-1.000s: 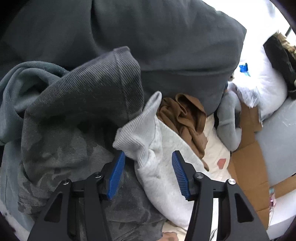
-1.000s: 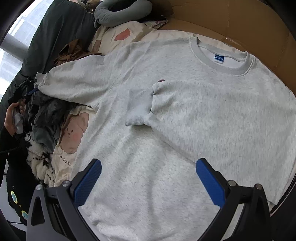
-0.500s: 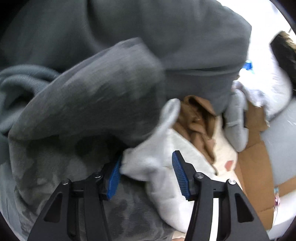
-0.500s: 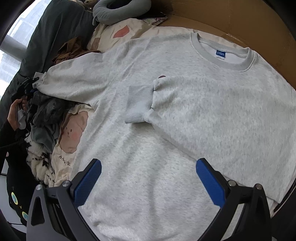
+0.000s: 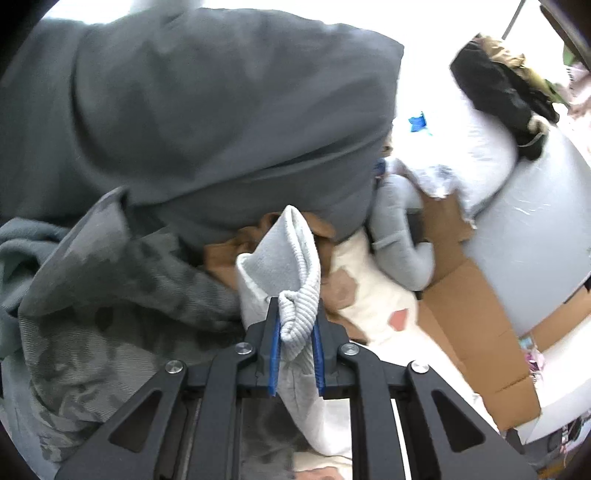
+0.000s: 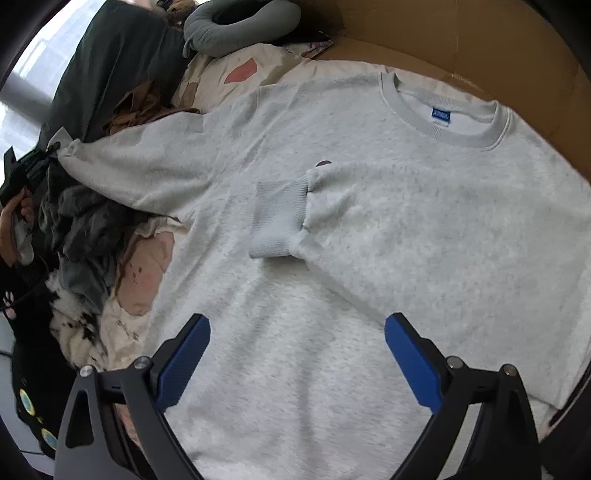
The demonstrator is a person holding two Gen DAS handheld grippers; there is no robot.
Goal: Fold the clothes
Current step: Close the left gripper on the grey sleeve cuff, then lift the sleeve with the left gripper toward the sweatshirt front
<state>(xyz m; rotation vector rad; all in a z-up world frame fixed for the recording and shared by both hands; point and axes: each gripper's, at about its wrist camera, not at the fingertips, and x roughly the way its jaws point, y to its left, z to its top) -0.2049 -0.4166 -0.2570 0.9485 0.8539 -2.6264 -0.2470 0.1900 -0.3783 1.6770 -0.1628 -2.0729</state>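
Observation:
A light grey sweatshirt (image 6: 369, 258) lies flat, collar at the far right. Its one sleeve is folded across the chest, with the ribbed cuff (image 6: 280, 218) in the middle. The other sleeve (image 6: 129, 166) stretches out to the left. My left gripper (image 5: 295, 347) is shut on that sleeve's ribbed cuff (image 5: 295, 295) and holds it above a heap of clothes. It also shows small in the right wrist view (image 6: 37, 162). My right gripper (image 6: 295, 362) is open and empty, above the sweatshirt's lower body.
A heap of dark grey and camouflage clothes (image 5: 110, 295) lies on the left, with a brown garment (image 5: 229, 254) and a large dark grey cloth (image 5: 203, 110) behind. A grey neck pillow (image 6: 240, 22), brown cardboard (image 6: 480, 44) and white bags (image 5: 480, 158) stand around the patterned sheet (image 6: 144, 273).
My left gripper has closed on the sleeve cuff, which was loose between its open fingers before, and lifted it. My right gripper has hardly moved and stays open.

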